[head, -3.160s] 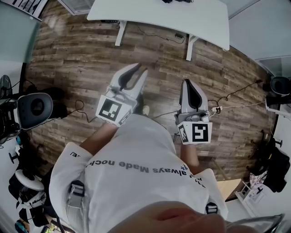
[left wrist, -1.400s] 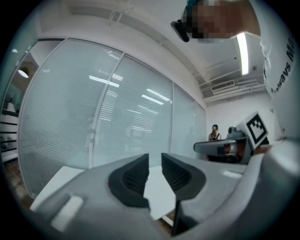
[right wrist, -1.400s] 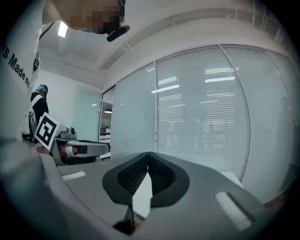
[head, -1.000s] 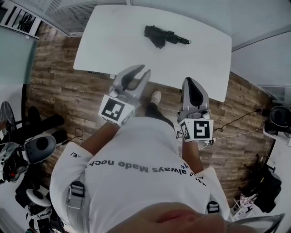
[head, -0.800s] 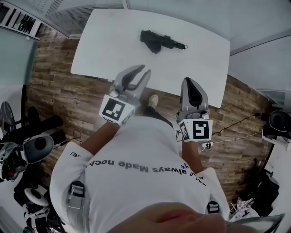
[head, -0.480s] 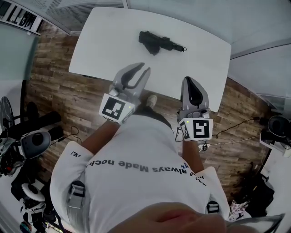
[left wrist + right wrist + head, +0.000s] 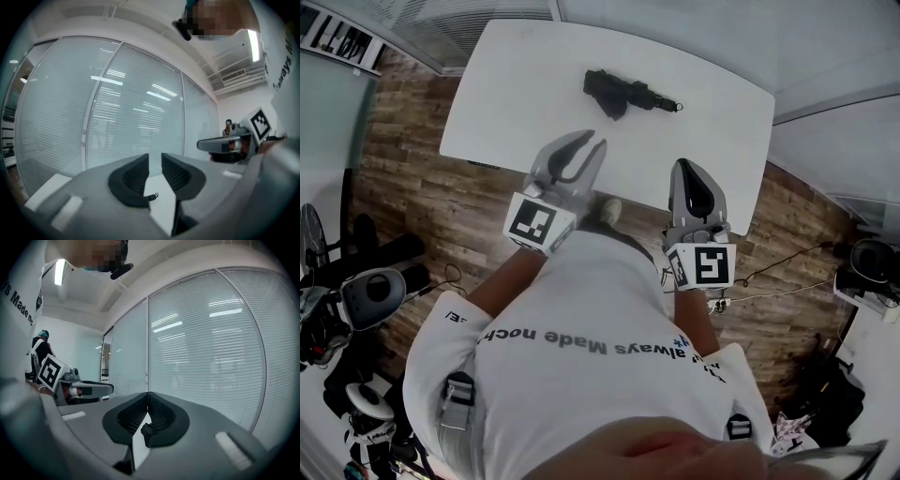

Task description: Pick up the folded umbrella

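Observation:
The folded black umbrella point(image 7: 623, 92) lies on the far middle of a white table point(image 7: 516, 103), handle end pointing right. Both grippers are held level over the table's near edge, short of the umbrella and apart from it. My left gripper point(image 7: 592, 140) is open with a narrow gap and nothing between its fingers. My right gripper point(image 7: 684, 166) is shut, its tips meeting, and holds nothing. In the left gripper view point(image 7: 155, 160) a small dark bit of the umbrella point(image 7: 151, 196) shows low between the jaws. The right gripper view point(image 7: 148, 399) shows a dark bit of the umbrella point(image 7: 146, 431) too.
Wood floor point(image 7: 403, 178) surrounds the table. An office chair point(image 7: 367, 296) and dark gear stand at the left. Cables point(image 7: 769, 272) run over the floor at the right. A glass wall with blinds point(image 7: 136, 108) rises behind the table.
The table and umbrella have drawn nearer as the person stepped up to them. Both grippers keep the same pose: left open, right shut.

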A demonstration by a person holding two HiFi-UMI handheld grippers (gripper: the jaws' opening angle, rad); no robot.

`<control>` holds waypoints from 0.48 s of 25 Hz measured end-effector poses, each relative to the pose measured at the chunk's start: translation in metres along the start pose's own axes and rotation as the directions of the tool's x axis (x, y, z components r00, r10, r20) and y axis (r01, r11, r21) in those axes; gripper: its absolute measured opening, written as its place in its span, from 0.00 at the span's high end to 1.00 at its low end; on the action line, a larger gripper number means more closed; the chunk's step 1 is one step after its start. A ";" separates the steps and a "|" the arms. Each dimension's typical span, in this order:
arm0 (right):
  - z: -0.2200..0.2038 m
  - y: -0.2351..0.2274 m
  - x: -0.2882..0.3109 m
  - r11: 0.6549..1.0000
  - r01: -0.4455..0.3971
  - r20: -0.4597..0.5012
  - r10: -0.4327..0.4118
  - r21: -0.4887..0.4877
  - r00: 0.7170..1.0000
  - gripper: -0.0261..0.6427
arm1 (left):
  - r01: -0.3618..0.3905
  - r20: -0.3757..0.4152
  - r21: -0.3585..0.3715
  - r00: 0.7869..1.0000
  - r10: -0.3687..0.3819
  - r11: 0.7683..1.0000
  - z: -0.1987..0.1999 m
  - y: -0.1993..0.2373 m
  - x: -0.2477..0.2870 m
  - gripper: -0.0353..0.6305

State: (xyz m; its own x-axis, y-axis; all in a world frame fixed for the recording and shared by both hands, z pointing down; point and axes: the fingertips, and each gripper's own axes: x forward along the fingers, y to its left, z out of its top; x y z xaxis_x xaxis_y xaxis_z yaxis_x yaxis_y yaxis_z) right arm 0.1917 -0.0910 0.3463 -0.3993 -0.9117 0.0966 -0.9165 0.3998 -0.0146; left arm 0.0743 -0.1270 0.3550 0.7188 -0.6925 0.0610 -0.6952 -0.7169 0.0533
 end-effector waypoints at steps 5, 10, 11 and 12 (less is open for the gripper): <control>0.004 -0.002 0.015 1.000 0.020 -0.002 -0.020 -0.018 1.000 0.96 | 0.028 0.008 -0.004 1.000 -0.028 1.000 0.001 0.012 0.010 0.82; 0.011 -0.001 0.033 0.999 0.024 -0.005 -0.025 -0.044 1.000 0.96 | 0.043 0.021 0.004 0.999 -0.043 0.999 0.010 0.027 0.019 0.82; 0.013 0.000 0.036 0.998 0.024 -0.006 -0.024 -0.052 1.000 0.96 | 0.045 0.022 0.002 0.999 -0.045 0.999 0.011 0.030 0.019 0.82; 0.015 0.001 0.039 0.998 0.022 -0.006 -0.023 -0.061 1.000 0.96 | 0.047 0.021 0.001 0.999 -0.047 0.999 0.011 0.032 0.019 0.82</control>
State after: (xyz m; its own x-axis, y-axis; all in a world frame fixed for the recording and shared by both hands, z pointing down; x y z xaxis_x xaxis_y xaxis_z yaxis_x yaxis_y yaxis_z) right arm 0.1751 -0.1274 0.3354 -0.3782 -0.9200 0.1029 -0.9219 0.3844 0.0482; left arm 0.0656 -0.1639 0.3469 0.7508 -0.6595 0.0380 -0.6605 -0.7488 0.0549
